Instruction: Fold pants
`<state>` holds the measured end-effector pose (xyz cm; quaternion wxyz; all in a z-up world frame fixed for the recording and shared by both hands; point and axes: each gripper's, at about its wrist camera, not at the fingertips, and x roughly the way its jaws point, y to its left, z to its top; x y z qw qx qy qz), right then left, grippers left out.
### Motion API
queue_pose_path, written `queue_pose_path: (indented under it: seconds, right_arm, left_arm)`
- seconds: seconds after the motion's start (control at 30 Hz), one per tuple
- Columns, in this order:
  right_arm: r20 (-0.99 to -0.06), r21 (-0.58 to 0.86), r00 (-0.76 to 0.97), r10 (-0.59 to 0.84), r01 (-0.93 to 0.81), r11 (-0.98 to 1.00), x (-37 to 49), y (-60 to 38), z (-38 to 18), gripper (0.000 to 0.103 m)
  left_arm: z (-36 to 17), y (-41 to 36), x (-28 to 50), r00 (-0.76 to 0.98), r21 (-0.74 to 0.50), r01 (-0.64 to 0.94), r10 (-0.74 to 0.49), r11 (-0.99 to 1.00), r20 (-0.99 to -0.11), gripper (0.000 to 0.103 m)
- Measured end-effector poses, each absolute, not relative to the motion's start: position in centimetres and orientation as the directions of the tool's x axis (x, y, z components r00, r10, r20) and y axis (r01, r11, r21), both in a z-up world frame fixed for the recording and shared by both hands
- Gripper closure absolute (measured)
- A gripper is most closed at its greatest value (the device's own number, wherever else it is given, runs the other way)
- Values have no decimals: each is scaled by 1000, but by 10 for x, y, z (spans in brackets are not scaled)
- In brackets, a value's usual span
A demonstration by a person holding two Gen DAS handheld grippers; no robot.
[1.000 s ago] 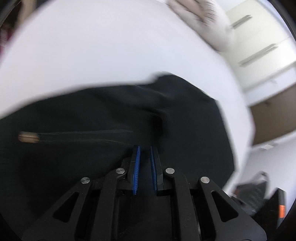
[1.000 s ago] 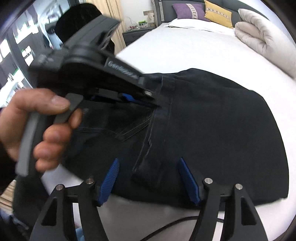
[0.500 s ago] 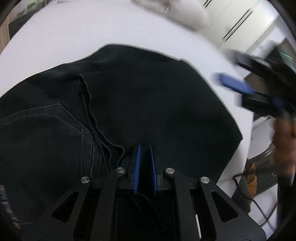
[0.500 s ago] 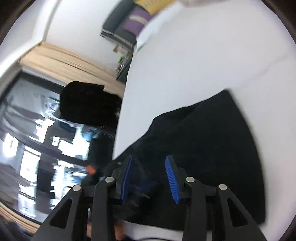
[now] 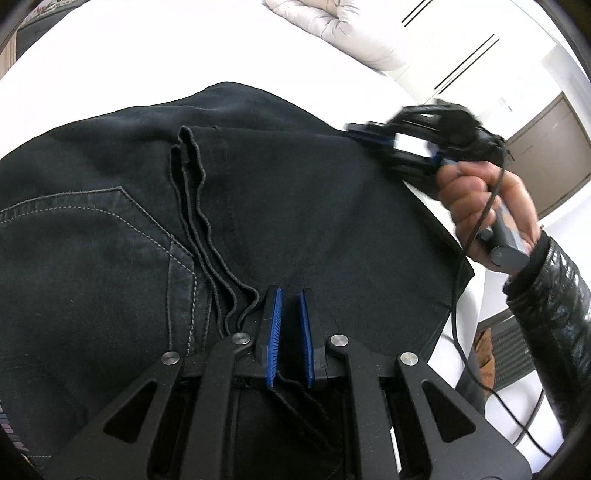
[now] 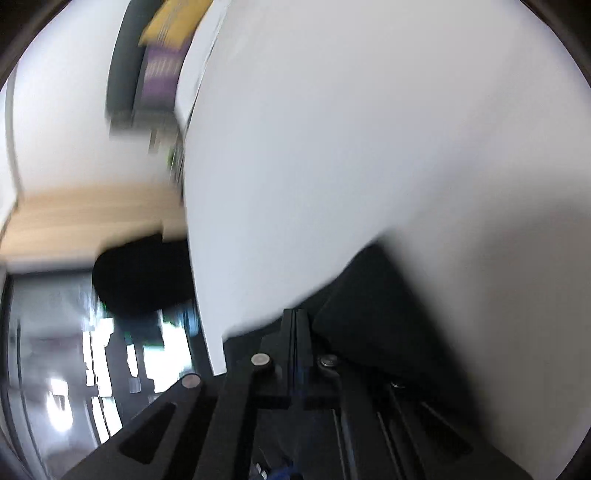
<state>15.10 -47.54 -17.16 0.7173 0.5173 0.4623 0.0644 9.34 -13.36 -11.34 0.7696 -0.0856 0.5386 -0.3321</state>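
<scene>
Black pants point(image 5: 295, 184) lie folded on the white bed point(image 5: 147, 66), a back pocket at the left and hem edges running down the middle. My left gripper point(image 5: 290, 295) is shut on the near edge of the pants, cloth showing between its blue pads. A hand point(image 5: 480, 206) holds my right gripper point(image 5: 364, 131) at the pants' far right edge. In the blurred right wrist view its jaws are closing; the right gripper point(image 6: 295, 314) has its fingers pressed together at the edge of the pants point(image 6: 388, 314), with dark cloth on both sides.
A beige duvet point(image 5: 332, 22) lies at the far side of the bed point(image 6: 369, 129). Yellow and purple cushions point(image 6: 162, 55) sit by the headboard. A black cable point(image 5: 461, 314) hangs from the right gripper past the bed's edge. White wardrobe doors point(image 5: 461, 66) stand beyond.
The right gripper rolled, swung away from the waistband to the pants' far right edge, and its wide jaws came together. The left gripper shifted slightly, still shut on the cloth.
</scene>
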Motion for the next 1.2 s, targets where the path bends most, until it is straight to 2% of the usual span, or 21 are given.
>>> queue_pose_path:
  seconds: [0.03,0.13,0.23,0.27,0.33,0.37,0.5,0.6,0.7,0.77,0.8,0.83,0.87,0.9,0.93,0.97,1.0,1.03,1.1,1.17,1.2]
  right_arm:
    - [-599,798,551,581,350,491,146,-467,-161,93]
    - [-517,854,456,724,209,477,137,-407,-148,85]
    - [-520,852,319,793,125,508,137,-340,-162,80]
    - [-545,837,303,781,156,524,138,-335,-175,82]
    - [-521,853,347,780,239,463,139,-353,-196,103]
    - [-483,875,435,760,280,396,134,-381,-202,103]
    - [-580,814,629,518,415,407,98,-473,-182,103]
    - [-636,766,641,430,455,454,66,-501,-160,91]
    - [-506,856,604,615,264,445,53,-472,-141,87]
    - [-460,881,526,716,172,440,49,-442,-144,57]
    - [-475,874,475,740,158,460,46,-431,-152,53]
    - [-502,860,437,747,160,484,46,-430,-161,57]
    - [-518,851,423,743,172,496,41,-433,-173,82]
    - [-524,849,426,737,199,489,36,-442,-183,98]
    - [-512,859,444,736,237,455,30,-456,-190,103]
    - [-492,871,484,724,263,416,18,-469,-191,103]
    - [-537,843,506,675,293,451,10,-481,-185,103]
    - [-625,775,521,581,328,540,3,-495,-171,103]
    - [-658,740,539,526,330,586,13,-499,-149,88]
    - [-631,746,536,561,221,628,34,-472,-117,62]
    - [-619,749,517,592,160,643,47,-449,-106,55]
  left_arm:
    - [-114,-133,93,201,-490,419,-604,764,-771,93]
    - [-119,-130,93,212,-490,417,-606,766,-767,93]
    - [-109,-123,96,216,-486,417,-603,768,-768,93]
    - [-109,-121,96,216,-485,417,-602,769,-769,93]
    - [-109,-117,94,213,-486,414,-602,769,-770,93]
    - [-109,-115,94,210,-490,412,-604,768,-769,93]
    - [-110,-111,88,215,-484,416,-600,770,-770,93]
    - [-109,-109,77,230,-448,435,-577,781,-783,93]
    - [-106,-109,65,249,-405,466,-556,787,-793,93]
    - [-104,-109,60,263,-374,490,-543,787,-798,93]
    - [-101,-108,58,265,-370,493,-541,788,-799,93]
    - [-97,-105,58,264,-372,492,-542,787,-798,93]
    - [-95,-103,56,262,-373,492,-542,787,-798,93]
    - [-94,-100,55,261,-375,494,-545,785,-797,93]
    - [-93,-97,52,261,-375,496,-547,783,-796,93]
    - [-89,-96,52,264,-373,495,-545,784,-795,93]
    - [-86,-95,49,272,-364,499,-540,787,-796,93]
    - [-84,-93,45,281,-350,507,-535,788,-797,93]
    - [-81,-89,37,298,-330,519,-529,788,-794,93]
    - [-81,-86,33,307,-327,524,-532,787,-789,93]
    - [-81,-83,33,305,-337,519,-538,785,-786,93]
